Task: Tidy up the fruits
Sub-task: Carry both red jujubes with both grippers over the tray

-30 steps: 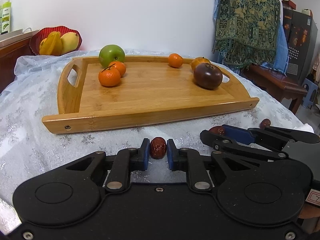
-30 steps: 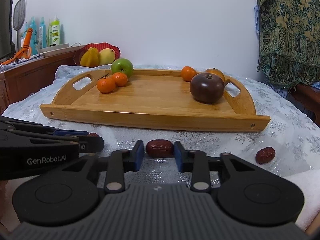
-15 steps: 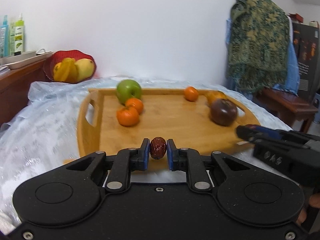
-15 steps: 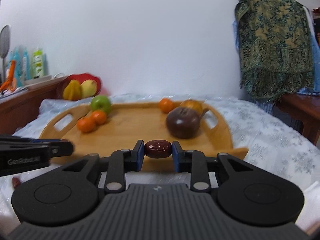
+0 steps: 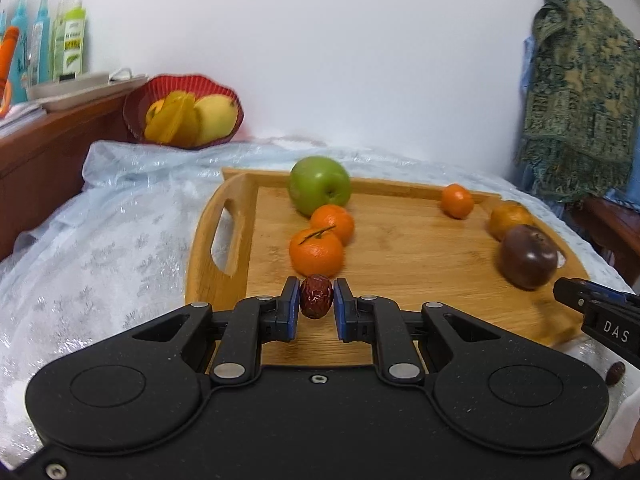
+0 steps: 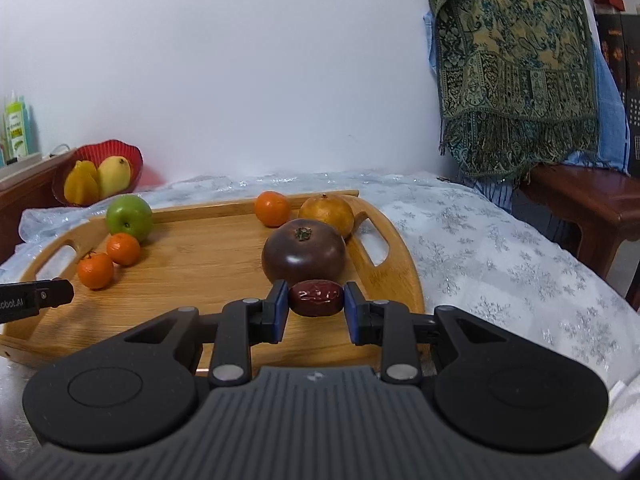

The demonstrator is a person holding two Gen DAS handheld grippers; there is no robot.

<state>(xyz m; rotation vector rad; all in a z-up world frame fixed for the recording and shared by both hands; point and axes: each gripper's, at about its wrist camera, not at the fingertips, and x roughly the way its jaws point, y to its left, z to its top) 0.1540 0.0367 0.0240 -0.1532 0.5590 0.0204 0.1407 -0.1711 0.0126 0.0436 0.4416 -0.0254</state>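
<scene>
My left gripper [image 5: 316, 300] is shut on a small red date [image 5: 316, 295], held upright over the near left part of the wooden tray [image 5: 400, 248], just in front of two mandarins [image 5: 317, 252]. My right gripper [image 6: 315, 300] is shut on another red date [image 6: 316, 297], held sideways over the tray's [image 6: 192, 256] near right part, right before a dark brown tomato [image 6: 303, 252]. A green apple [image 5: 319, 185], a third mandarin [image 5: 457, 200] and a yellow-orange citrus [image 6: 326, 209] also lie on the tray.
A loose date [image 5: 615, 373] lies on the silver-patterned tablecloth [image 6: 500, 248] at the right. A red basket of yellow fruit [image 5: 184, 112] stands behind the tray on the left. Bottles [image 5: 68, 44] line a wooden shelf, and a patterned cloth [image 6: 512, 64] hangs over dark furniture on the right.
Both grippers have lifted their dates off the tablecloth and carried them forward over the tray's near edge. The left gripper has swung left, bringing the basket and bottles further into view.
</scene>
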